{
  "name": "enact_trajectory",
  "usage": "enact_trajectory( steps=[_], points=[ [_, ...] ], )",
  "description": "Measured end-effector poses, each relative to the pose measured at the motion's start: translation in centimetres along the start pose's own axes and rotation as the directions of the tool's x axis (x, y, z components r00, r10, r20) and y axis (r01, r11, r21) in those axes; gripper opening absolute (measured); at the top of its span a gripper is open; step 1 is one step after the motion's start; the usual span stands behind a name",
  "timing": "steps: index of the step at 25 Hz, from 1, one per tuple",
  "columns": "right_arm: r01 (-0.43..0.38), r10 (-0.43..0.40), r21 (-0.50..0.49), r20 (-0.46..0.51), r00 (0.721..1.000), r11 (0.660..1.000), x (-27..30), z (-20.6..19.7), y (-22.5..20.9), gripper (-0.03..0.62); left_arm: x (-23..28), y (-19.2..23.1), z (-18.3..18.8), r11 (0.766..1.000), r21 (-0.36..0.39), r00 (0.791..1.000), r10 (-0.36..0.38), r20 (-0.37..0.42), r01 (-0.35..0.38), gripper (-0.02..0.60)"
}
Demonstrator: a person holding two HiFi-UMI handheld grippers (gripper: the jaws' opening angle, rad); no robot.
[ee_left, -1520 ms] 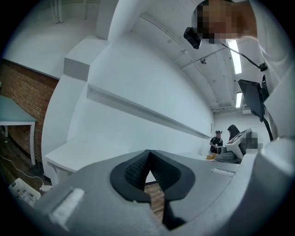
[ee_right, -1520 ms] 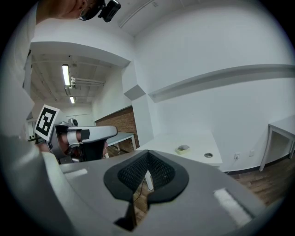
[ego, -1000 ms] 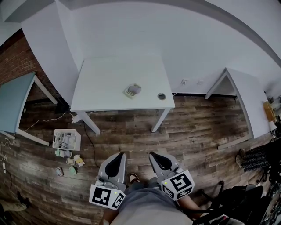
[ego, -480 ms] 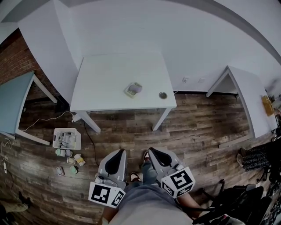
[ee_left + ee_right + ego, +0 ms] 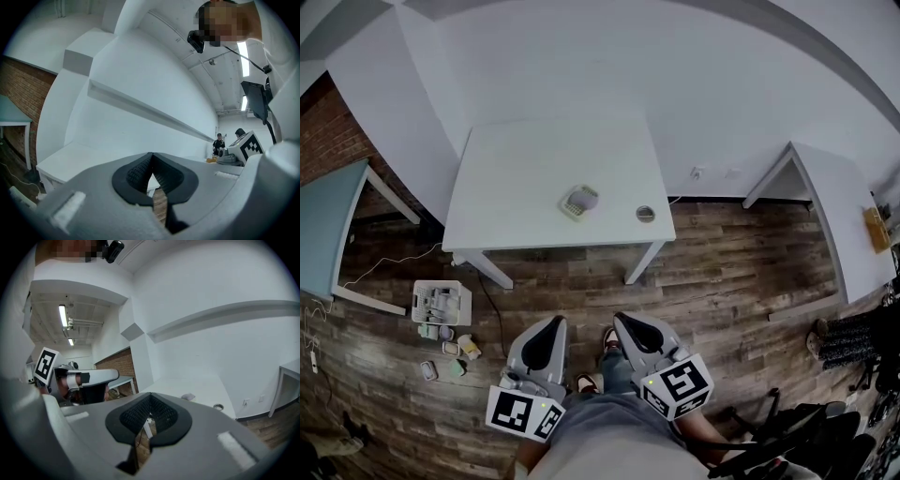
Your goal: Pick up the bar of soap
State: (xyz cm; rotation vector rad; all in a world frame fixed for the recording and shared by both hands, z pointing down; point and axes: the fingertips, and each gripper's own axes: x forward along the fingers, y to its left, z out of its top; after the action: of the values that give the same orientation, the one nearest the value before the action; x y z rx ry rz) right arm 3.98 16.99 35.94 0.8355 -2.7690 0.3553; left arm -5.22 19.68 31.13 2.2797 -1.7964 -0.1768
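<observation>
The bar of soap (image 5: 580, 198) lies in a small pale dish (image 5: 573, 209) on the white table (image 5: 516, 178), right of its middle; in the right gripper view the soap (image 5: 189, 396) shows as a small lump far ahead. Both grippers hang low over the wooden floor, well short of the table's near edge. My left gripper (image 5: 550, 323) is shut with nothing between its jaws, and so is my right gripper (image 5: 622, 321). In the left gripper view the left gripper (image 5: 152, 171) has its ribbed pads meeting; the right gripper (image 5: 150, 414) looks the same in its own view.
A small round object (image 5: 646, 214) sits on the table right of the dish. A white basket (image 5: 442, 302) and several small items (image 5: 445, 347) lie on the floor at left. Another white table (image 5: 830, 225) stands right, a blue-grey one (image 5: 328, 225) left. People stand in the distance (image 5: 218, 143).
The view has shifted a little, so the table and soap dish sit slightly lower and left in frame. Both grippers stay shut and low near the person's legs.
</observation>
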Motion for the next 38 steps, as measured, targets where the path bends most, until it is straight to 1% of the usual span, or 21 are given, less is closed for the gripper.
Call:
enact_trajectory(
  steps=[10, 17, 22, 26, 30, 38],
  points=[
    [-0.028, 0.028, 0.012, -0.004, 1.000, 1.000, 3.5, 1.6, -6.8, 0.003, 8.1, 0.7, 0.3, 1.000, 0.002, 1.000, 0.010, -0.010, -0.010, -0.002],
    [-0.048, 0.048, 0.018, 0.010, 0.999, 0.999, 6.0, 2.8, -11.8, 0.003, 13.6, 2.0, 0.5, 0.998, 0.029, 0.998, 0.055, -0.020, -0.054, -0.002],
    [-0.075, 0.075, 0.023, 0.016, 0.997, 0.997, 7.5, 3.3, -14.5, 0.003, 16.5, 2.6, 0.4, 0.995, 0.055, 0.995, 0.090, -0.031, -0.088, -0.002],
    [-0.091, 0.090, 0.031, 0.026, 0.996, 0.995, 8.5, 4.2, -15.7, 0.003, 17.7, 4.0, 0.5, 0.991, 0.057, 0.991, 0.126, -0.044, -0.123, -0.002],
    [-0.098, 0.095, 0.052, 0.057, 0.994, 0.994, 8.9, 5.1, -16.8, 0.003, 19.0, 4.3, 0.4, 0.988, 0.071, 0.989, 0.139, -0.054, -0.135, -0.002],
    [-0.108, 0.107, 0.051, 0.019, 0.994, 0.993, 12.1, 4.4, -17.0, 0.003, 21.1, 7.1, -1.5, 0.990, 0.058, 0.986, 0.134, -0.098, -0.129, -0.002]
  ],
)
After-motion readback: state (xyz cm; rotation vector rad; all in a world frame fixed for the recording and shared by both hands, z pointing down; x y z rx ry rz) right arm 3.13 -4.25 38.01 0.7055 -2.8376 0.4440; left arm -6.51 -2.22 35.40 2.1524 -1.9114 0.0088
